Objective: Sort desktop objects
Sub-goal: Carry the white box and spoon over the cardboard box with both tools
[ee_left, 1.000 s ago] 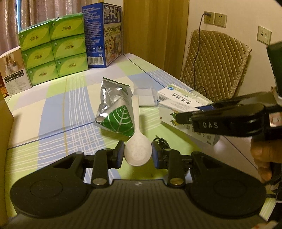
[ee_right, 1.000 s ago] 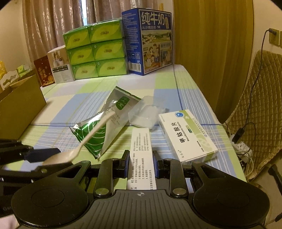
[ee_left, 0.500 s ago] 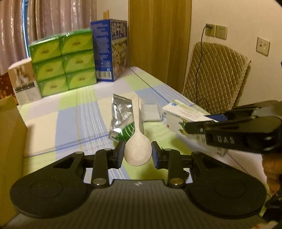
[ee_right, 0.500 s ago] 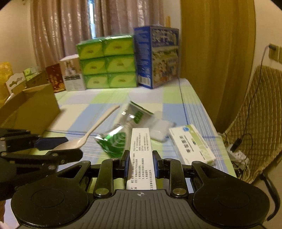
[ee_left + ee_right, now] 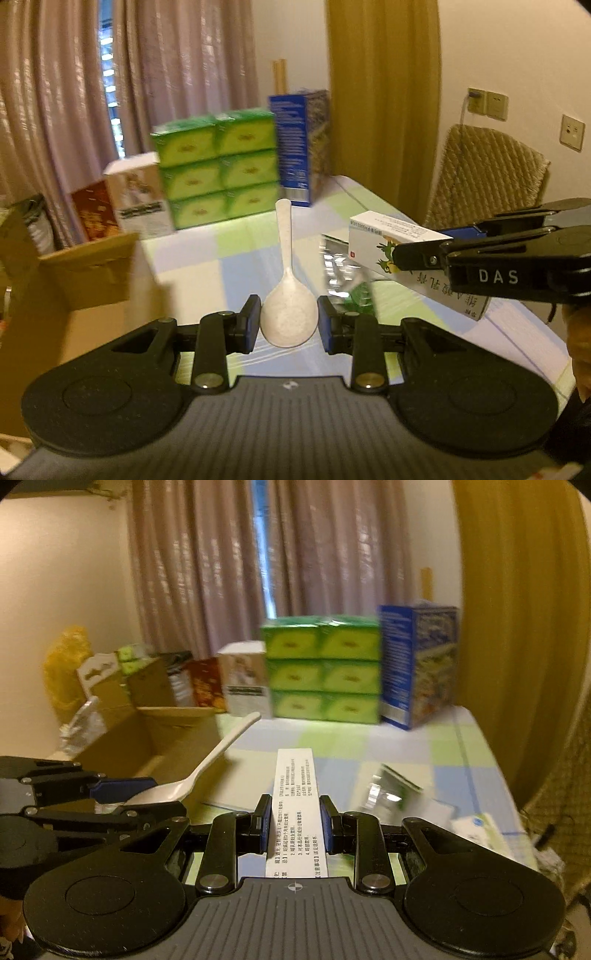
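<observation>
My left gripper [image 5: 289, 323] is shut on the bowl of a white plastic spoon [image 5: 286, 280], handle pointing away, held above the checked tablecloth [image 5: 192, 251]. My right gripper [image 5: 295, 821] is shut on a narrow white medicine box [image 5: 297, 812] printed with text. In the left wrist view the same medicine box [image 5: 384, 247] juts in from the right, clamped by the right gripper [image 5: 417, 254]. From the right wrist view, the left gripper [image 5: 147, 797] shows at the left with the spoon [image 5: 218, 753]. A green foil pouch [image 5: 395, 790] and another medicine box [image 5: 480, 827] lie blurred on the table.
An open cardboard box [image 5: 147, 738] stands at the table's left. Stacked green tissue boxes [image 5: 218, 170], a blue milk carton [image 5: 301, 144] and small printed boxes [image 5: 136, 199] line the far edge before curtains. A quilted chair [image 5: 487, 173] stands right of the table.
Both grippers have risen with the spoon and the medicine box and tilted up, so the far boxes and curtains fill the view. The pouch and second box stayed on the table, now lower.
</observation>
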`<state>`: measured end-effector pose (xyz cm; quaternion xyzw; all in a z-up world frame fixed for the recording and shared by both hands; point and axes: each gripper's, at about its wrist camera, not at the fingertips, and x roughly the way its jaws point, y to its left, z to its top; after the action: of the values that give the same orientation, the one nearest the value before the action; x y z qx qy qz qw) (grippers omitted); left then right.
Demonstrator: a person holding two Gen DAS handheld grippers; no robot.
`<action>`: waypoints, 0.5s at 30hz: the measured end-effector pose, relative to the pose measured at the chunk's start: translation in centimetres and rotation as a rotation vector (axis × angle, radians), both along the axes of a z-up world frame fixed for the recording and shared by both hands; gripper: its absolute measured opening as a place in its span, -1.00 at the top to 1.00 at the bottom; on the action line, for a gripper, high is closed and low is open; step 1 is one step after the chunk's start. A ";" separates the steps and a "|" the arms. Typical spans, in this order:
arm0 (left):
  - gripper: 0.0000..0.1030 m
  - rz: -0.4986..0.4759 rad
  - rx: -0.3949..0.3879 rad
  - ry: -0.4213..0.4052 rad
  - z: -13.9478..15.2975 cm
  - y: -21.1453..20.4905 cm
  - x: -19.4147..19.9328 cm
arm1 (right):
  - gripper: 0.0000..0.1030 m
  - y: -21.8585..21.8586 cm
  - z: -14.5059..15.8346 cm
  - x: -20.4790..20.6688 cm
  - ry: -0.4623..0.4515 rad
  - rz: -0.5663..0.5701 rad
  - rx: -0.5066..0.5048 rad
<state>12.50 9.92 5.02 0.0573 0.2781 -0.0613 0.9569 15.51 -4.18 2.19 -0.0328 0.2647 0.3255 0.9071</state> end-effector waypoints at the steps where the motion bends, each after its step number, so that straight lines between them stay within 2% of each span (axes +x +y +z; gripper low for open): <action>1: 0.47 0.010 0.005 -0.003 0.4 0.7 -0.4 | 0.55 0.9 0.3 -0.3 -0.004 0.016 0.002; 10: 0.47 0.136 0.035 -0.005 2.7 8.5 -4.3 | 0.55 9.0 2.1 -2.7 -0.016 0.152 0.023; 15: 0.47 0.201 0.037 0.016 2.8 12.9 -5.3 | 0.55 12.9 1.8 -3.7 0.018 0.219 0.027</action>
<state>7.18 22.78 7.86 0.0463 0.2911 0.0395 0.9548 11.81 8.72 4.04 -0.0466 0.2634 0.4266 0.8640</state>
